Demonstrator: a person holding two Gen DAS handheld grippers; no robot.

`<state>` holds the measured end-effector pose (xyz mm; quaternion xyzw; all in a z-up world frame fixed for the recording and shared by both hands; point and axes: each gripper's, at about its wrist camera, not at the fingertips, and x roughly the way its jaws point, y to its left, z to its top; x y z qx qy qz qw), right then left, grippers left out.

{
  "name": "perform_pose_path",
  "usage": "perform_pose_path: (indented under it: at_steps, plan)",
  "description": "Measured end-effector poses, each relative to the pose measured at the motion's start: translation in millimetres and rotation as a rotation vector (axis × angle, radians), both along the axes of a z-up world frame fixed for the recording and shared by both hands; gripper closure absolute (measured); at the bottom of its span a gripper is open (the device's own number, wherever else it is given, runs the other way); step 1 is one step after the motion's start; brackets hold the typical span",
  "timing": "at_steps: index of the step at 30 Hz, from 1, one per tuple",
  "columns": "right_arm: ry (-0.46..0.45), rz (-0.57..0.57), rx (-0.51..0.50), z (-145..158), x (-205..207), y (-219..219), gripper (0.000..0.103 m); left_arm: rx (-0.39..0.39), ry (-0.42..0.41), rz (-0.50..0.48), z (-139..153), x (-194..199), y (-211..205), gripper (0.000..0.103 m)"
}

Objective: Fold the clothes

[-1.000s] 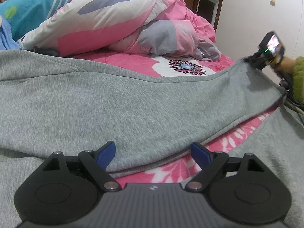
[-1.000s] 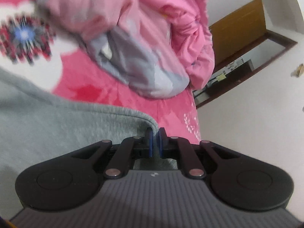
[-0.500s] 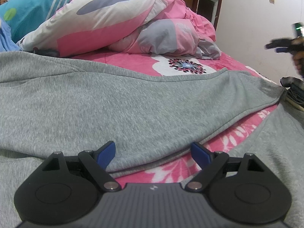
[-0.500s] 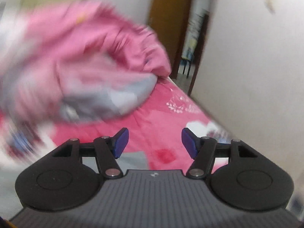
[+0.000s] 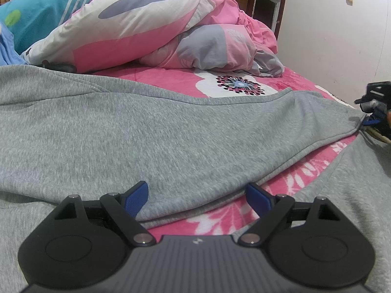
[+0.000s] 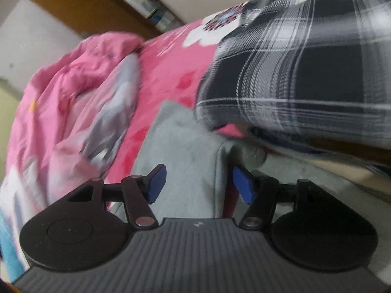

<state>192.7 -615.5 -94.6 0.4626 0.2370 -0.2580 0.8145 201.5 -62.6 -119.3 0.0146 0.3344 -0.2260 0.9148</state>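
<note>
A grey knit garment (image 5: 171, 134) lies spread across the bed, one long leg folded over toward the right. My left gripper (image 5: 195, 188) hovers low over its near folded edge, open wide, the blue pads touching nothing. In the left wrist view my right gripper (image 5: 374, 102) shows at the far right, just past the leg's end. Its own view is rolled sideways and blurred. There my right gripper (image 6: 198, 173) is open above the grey garment (image 6: 180, 146), whose edge runs between the jaws without being pinched.
A bunched pink, white and grey quilt (image 5: 146, 24) and a blue pillow (image 5: 36, 17) fill the bed's far side. The pink floral blanket (image 5: 239, 84) shows beyond the garment. A black-and-white plaid cloth (image 6: 305, 61) lies close to my right gripper. A white wall (image 5: 330, 36) borders the bed.
My right gripper let go of the grey leg's end, opened, rolled sideways and drew away to the right. The leg's end now lies flat on the bed. My left gripper stayed put.
</note>
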Motion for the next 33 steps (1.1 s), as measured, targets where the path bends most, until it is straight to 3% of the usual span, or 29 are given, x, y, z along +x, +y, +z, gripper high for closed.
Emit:
perform_pose_path:
  at_steps: [2,4,6,8,10,12,15,18,19,21,24,28,31,33]
  plan:
    - [0.013,-0.049,-0.024,-10.2,9.9,2.0,0.049,-0.005,0.000,-0.001,-0.4,0.0,0.3,0.015]
    - [0.015,-0.094,-0.066,-16.1,13.4,5.9,0.070,-0.009,0.000,-0.001,-0.8,0.0,0.5,0.014]
    - [0.016,-0.112,-0.173,-15.6,22.8,12.3,0.095,-0.011,-0.001,-0.002,-1.1,0.0,0.5,0.014]
    - [0.025,-0.100,-0.319,-11.9,35.4,24.1,0.097,-0.009,-0.001,-0.002,-1.0,0.0,0.0,0.014]
    - [0.058,0.028,-0.614,2.3,59.1,57.2,0.098,-0.008,-0.001,-0.001,-1.0,0.0,-0.2,0.014]
    - [0.098,0.268,-1.019,7.1,80.3,112.5,0.098,-0.007,-0.002,-0.001,-1.2,-0.2,-0.2,0.014]
    - [0.224,0.682,-1.541,-27.4,90.3,191.4,0.098,-0.004,-0.003,-0.001,-1.3,-0.6,-0.9,0.014]
    - [0.313,0.933,-1.807,-71.4,78.9,226.5,0.099,-0.003,-0.003,-0.001,-1.2,-0.8,-0.9,0.014]
    - [0.328,0.949,-1.833,-78.4,76.3,227.8,0.099,-0.002,-0.003,-0.001,-1.2,-0.9,-0.7,0.014]
    - [0.322,0.880,-1.730,-68.8,77.6,215.3,0.099,-0.002,-0.003,-0.001,-1.1,-1.1,-0.6,0.014]
    - [0.318,0.634,-1.557,-35.5,77.4,176.0,0.099,-0.003,-0.003,0.000,-1.0,-1.4,-0.8,0.014]
    - [0.364,0.248,-1.177,0.1,57.9,92.9,0.097,-0.007,-0.004,0.000,-1.0,-1.8,-0.7,0.014]
    - [0.421,0.194,-1.067,-5.0,39.1,68.2,0.100,-0.009,-0.003,0.001,-1.3,-1.8,-0.7,0.014]
    - [0.455,0.223,-1.083,-11.1,33.4,75.8,0.096,-0.010,-0.002,0.001,-1.1,-1.8,-0.6,0.014]
